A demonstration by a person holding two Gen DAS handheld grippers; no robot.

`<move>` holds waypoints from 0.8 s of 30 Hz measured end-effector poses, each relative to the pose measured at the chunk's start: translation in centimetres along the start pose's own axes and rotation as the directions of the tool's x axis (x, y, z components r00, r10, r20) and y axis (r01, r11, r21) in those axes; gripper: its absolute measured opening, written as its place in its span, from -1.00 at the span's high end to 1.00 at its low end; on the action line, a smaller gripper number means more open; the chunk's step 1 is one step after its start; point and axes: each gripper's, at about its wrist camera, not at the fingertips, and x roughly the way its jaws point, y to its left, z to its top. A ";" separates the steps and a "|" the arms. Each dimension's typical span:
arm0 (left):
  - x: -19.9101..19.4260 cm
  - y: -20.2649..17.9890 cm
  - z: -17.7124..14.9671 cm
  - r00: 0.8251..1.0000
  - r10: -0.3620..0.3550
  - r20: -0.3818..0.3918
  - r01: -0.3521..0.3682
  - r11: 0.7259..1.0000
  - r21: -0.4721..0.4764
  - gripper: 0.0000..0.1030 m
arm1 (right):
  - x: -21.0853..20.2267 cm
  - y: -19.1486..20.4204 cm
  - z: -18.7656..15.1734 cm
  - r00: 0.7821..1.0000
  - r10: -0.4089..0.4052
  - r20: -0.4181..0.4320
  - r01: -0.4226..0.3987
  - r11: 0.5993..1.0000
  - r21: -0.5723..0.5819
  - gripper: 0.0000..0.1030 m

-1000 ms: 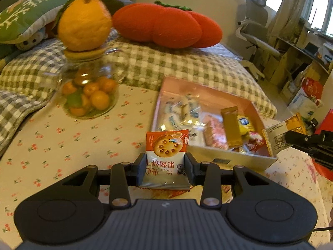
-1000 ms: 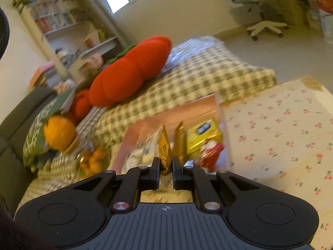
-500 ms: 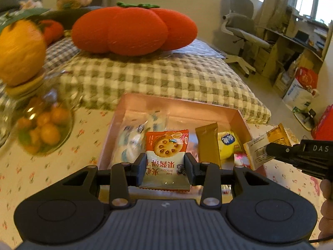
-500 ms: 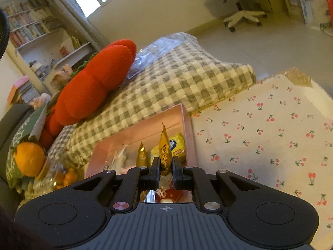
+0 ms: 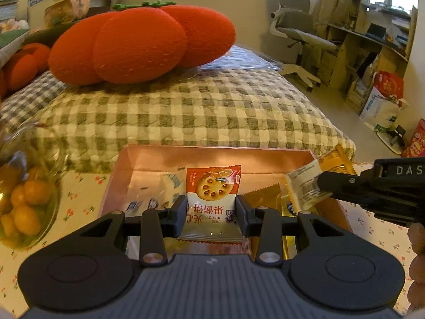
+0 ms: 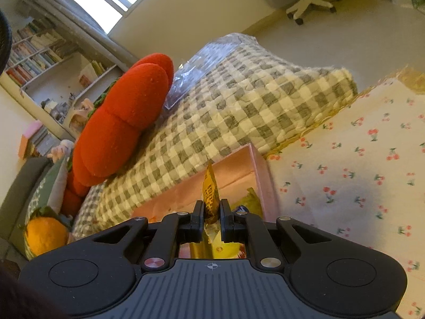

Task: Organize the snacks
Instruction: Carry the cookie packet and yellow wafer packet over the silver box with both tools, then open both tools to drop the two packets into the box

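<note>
Presently, one jam biscuit packet [image 5: 212, 199], red and white, upright over the pink box [image 5: 212, 152] already stocked with wrapped snacks; one yellow snack packet [image 6: 210, 199], edge-on above the same box's right end. Risk, as judged: both packets dropped together could collide or slide onto the cherry-print cloth [image 6: 358, 172]. Left gripper [image 5: 211, 214] jaws moderately spread, clamping the biscuit packet's sides; right gripper [image 6: 211, 214] jaws nearly closed, pinching the yellow packet.

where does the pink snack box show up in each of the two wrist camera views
Left wrist: the pink box sits centre frame, just beyond the left gripper.
Right wrist: its corner shows centre, behind the right gripper.
Shared landmark: the red tomato cushion on the checked blanket.
</note>
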 end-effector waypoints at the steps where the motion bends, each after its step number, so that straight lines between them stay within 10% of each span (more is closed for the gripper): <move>1: 0.3 -0.1 0.1 1.000 0.002 -0.002 -0.002 1.000 0.005 0.31 | 0.3 0.0 0.1 1.000 0.001 -0.002 -0.001 1.000 0.001 0.80; 15: 2.2 -0.9 0.3 1.000 0.009 -0.003 -0.009 0.999 0.040 0.22 | 2.6 -0.9 0.5 1.000 -0.019 -0.016 0.019 1.000 0.000 0.65; 24: 1.8 -1.0 0.3 1.000 0.018 0.000 -0.018 0.999 0.037 0.02 | 1.8 -0.4 0.8 0.999 -0.038 0.006 0.038 0.999 -0.029 0.07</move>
